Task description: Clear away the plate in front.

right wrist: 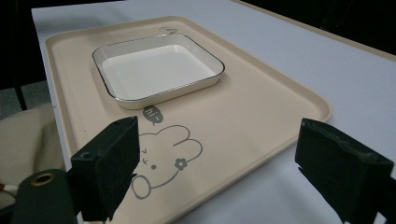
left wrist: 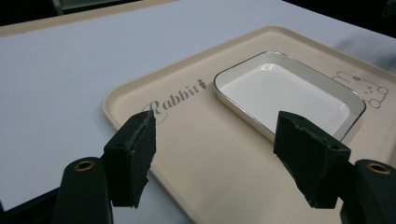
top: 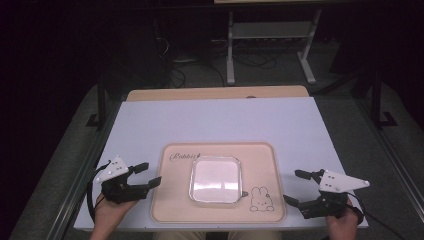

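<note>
Both grippers stood with jaws apart and nothing between them; the white dish (top: 215, 179) sat at lower centre of the high view, on the beige tray (top: 165, 200); the left gripper (top: 150, 175) hung just off the tray's left edge, nearer the dish than the right gripper (top: 295, 186) beyond the right edge; the dish looked nearly square, so no long axis mattered.

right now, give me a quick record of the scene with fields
surface: white table top
tray: beige tray with a rabbit drawing, flat on the table
dish: empty white square dish, on the tray's middle
left claw: open, holds nothing, beside the tray's left edge
right claw: open, holds nothing, off the tray's right edge
</note>
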{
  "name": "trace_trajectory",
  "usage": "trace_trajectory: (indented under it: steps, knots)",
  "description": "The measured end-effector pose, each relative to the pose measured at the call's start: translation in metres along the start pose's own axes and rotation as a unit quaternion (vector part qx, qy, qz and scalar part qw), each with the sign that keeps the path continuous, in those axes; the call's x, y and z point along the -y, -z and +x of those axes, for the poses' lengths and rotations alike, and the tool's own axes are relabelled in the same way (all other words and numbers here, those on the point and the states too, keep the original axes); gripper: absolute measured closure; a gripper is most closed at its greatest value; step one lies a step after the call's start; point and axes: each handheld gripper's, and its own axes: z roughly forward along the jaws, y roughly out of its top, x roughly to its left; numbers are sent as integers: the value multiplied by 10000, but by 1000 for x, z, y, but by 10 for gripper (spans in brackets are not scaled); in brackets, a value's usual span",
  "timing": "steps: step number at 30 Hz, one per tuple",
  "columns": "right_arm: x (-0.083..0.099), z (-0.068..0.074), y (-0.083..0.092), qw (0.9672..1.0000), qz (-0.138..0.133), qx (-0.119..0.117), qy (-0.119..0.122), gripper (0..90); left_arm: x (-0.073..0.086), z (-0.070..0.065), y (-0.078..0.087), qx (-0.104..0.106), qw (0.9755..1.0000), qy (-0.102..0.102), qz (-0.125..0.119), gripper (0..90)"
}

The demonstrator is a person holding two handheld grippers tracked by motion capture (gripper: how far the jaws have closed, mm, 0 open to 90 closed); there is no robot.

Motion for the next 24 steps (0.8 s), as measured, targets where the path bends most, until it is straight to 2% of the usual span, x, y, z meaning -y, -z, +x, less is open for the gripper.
trace_trajectory:
  steps: [8,11,21,24]
  knots:
    - [2,-2,-1,10000,62,34,-67,131,14,1,5,-111,9999,-31,14,275]
    - [2,-3,-1,9999,100,41,-107,131,18,-1,8,-128,9998,-75,106,274]
    - [3,-3,-3,9997,201,25,-160,131,25,3,10,-230,9997,-117,13,268]
    - [3,-3,-4,9997,206,10,-145,131,26,4,9,-190,9998,-100,-17,268]
